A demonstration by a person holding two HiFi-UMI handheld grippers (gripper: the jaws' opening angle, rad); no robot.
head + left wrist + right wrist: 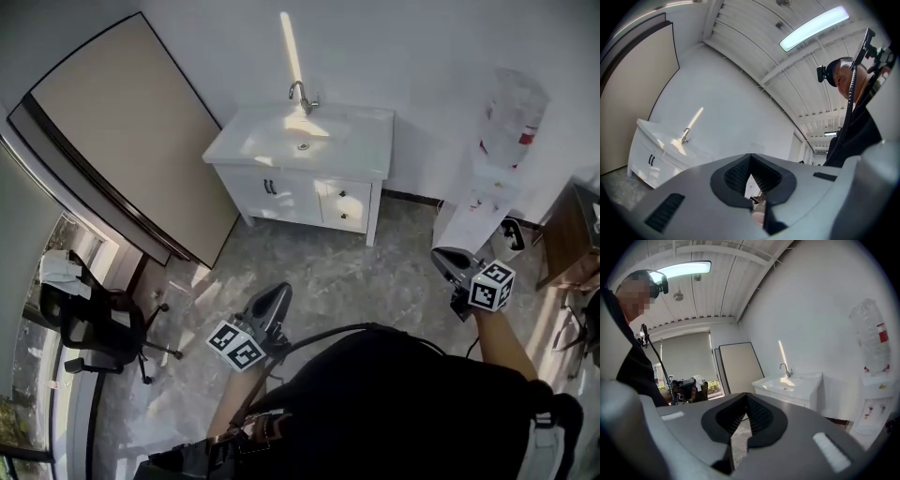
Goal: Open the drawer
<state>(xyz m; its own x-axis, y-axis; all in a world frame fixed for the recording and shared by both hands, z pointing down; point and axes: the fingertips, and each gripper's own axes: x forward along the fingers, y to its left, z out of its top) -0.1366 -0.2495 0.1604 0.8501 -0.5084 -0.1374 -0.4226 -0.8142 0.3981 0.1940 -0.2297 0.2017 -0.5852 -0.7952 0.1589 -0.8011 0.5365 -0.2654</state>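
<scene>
the room's sink cabinet (281,195) is waiting; far from it, left gripper (277,292) and right gripper (442,256) are hanging shut and empty, risking bumping its drawer (343,198).

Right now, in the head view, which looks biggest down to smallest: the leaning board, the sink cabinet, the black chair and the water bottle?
1. leaning board
2. sink cabinet
3. black chair, close behind the cabinet and stretched at the picture's edge, so this is less sure
4. water bottle

Office utility room; sink cabinet (364,142); water dispenser (487,187)
</scene>
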